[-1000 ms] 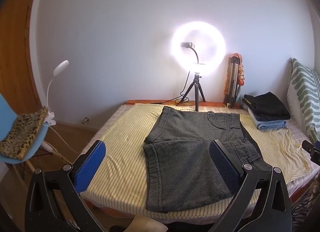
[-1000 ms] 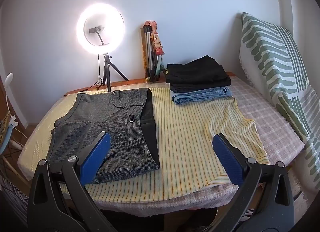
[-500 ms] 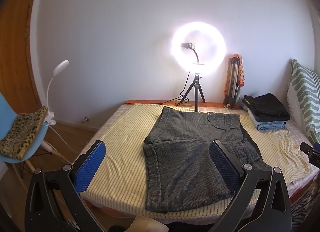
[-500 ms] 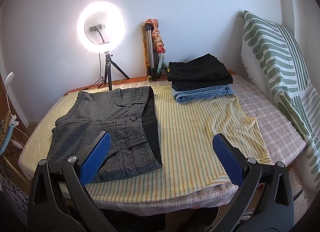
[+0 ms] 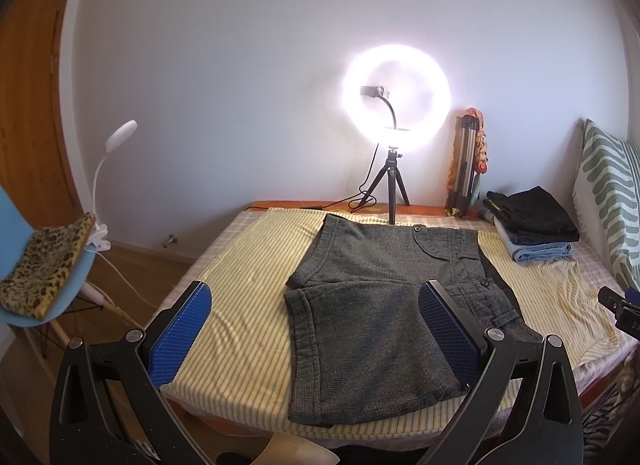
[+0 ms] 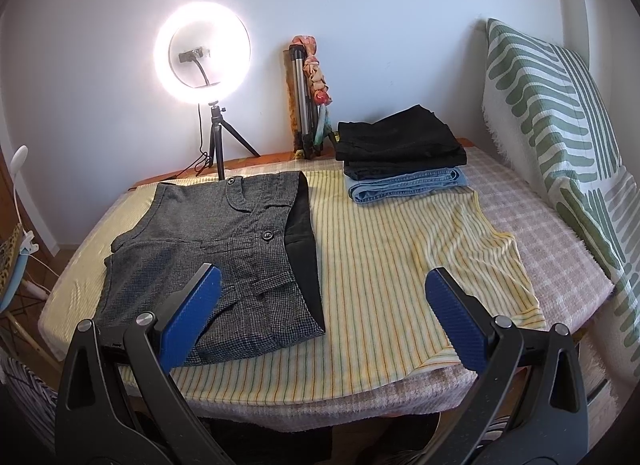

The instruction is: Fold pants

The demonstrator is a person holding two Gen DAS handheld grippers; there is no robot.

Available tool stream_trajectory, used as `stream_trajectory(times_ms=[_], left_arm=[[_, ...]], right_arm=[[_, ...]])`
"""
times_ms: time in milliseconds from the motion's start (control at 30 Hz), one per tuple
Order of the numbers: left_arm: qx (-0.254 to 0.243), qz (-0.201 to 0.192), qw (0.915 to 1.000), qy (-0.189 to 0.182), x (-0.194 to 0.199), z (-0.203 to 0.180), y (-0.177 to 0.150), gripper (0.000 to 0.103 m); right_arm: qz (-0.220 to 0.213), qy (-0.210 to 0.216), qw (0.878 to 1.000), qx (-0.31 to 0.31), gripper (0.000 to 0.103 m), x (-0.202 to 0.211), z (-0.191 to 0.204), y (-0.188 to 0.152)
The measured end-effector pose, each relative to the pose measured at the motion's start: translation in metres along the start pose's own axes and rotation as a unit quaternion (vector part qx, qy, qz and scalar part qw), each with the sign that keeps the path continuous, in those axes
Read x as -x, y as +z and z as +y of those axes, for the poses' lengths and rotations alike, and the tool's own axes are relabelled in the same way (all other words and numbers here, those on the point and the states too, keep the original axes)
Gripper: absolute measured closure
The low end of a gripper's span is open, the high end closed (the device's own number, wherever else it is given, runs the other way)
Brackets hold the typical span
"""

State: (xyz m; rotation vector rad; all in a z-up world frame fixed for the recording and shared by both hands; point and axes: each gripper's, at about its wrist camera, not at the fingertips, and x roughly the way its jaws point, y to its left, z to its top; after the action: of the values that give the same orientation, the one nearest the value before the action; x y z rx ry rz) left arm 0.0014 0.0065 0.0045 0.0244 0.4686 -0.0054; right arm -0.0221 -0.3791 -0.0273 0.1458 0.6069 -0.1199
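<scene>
While both my grippers hang back with jaws spread wide and empty, the pants (image 5: pixel 384 305) lie already doubled on the striped sheet (image 5: pixel 248 285).

My left gripper (image 5: pixel 316 329) sits near the pants' front hem; my right gripper (image 6: pixel 324 309) looks past their black-lined edge; from a second ago almost nothing differs, only a slight drift of view on the right, the pants unmoved; I judge the fold finished, and the stack of folded clothes (image 6: pixel 400 157) beyond the pants is their likely destination.
</scene>
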Motion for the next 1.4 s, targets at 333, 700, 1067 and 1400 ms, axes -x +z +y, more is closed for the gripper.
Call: stream_trajectory(times_ms=[333, 700, 1067, 1400], left_arm=[[0.001, -0.003, 1.0000, 0.001, 0.001, -0.001, -0.001, 0.000], [0.002, -0.001, 1.0000, 0.001, 0.000, 0.000, -0.001, 0.000], [0.003, 0.005, 1.0000, -0.001, -0.004, 0.000, -0.002, 0.000], [0.001, 0.018, 0.9998, -0.002, -0.013, 0.002, -0.007, 0.000]], right_arm=[[0.001, 0.001, 1.000, -0.001, 0.000, 0.000, -0.001, 0.000], [0.003, 0.003, 1.000, 0.000, 0.000, -0.002, 0.001, 0.000], [0.004, 0.005, 1.000, 0.001, 0.000, -0.004, 0.002, 0.000], [0.012, 0.012, 1.000, 0.009, 0.000, -0.013, 0.005, 0.000]])
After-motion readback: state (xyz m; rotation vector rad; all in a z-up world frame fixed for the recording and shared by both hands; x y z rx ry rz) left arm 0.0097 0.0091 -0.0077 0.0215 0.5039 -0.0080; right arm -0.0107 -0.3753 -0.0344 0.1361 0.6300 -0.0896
